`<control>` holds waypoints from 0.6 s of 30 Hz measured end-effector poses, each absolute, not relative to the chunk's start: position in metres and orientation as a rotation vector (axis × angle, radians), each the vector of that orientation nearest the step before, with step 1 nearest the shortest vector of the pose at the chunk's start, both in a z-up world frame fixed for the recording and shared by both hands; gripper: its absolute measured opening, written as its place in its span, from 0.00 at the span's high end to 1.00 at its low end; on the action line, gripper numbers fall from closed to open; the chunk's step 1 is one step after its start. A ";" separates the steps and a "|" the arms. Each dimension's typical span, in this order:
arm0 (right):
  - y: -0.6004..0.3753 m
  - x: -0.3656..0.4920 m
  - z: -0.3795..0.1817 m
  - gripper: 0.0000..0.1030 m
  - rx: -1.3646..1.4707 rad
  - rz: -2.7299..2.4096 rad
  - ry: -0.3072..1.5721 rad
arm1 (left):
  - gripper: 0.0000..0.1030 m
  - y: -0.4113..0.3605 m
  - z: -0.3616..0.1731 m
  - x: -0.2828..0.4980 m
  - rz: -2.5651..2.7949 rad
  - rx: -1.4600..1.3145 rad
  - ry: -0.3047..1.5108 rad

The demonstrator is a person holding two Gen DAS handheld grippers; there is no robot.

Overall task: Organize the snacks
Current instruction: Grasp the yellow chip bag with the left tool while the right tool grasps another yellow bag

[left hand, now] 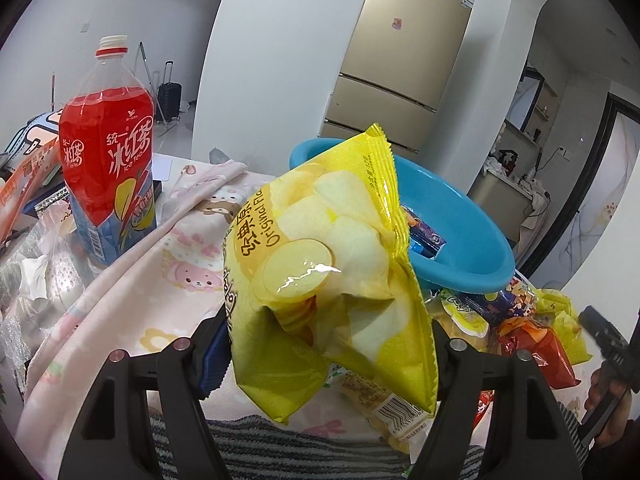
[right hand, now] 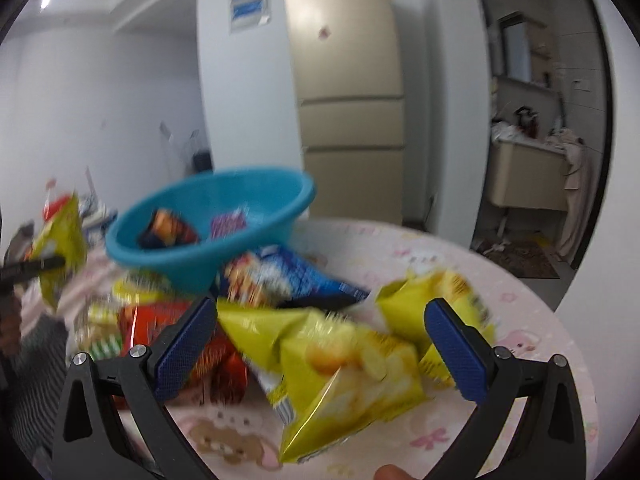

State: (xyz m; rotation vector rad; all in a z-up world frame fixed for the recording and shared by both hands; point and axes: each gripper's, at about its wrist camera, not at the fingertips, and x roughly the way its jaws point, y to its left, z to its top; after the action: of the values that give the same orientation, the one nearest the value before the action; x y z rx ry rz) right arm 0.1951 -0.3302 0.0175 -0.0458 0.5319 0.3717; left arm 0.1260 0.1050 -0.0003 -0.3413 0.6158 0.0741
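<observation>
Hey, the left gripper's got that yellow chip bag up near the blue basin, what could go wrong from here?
1. The yellow chip bag is puffy and held only near its lower end by the left gripper, so it may slip or get crushed.
2. The blue basin sits tilted on a snack pile; a dropped bag might tip it.
3. The iced tea bottle stands close by; a wide swing might knock it.

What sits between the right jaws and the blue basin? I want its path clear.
In the right wrist view, a pile of snack bags covers that stretch up to the blue basin: yellow chip bags, red packs, a blue pack.
</observation>
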 end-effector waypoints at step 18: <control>-0.318 0.209 -0.025 0.14 -0.168 0.343 0.728 | 0.26 0.101 -0.001 0.127 0.075 -0.331 0.622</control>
State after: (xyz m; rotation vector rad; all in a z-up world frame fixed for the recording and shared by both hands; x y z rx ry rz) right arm 0.2092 -0.3181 -0.0251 -0.1680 0.7282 0.3429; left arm 0.1267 0.1005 -0.0012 -0.3306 0.6222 0.0748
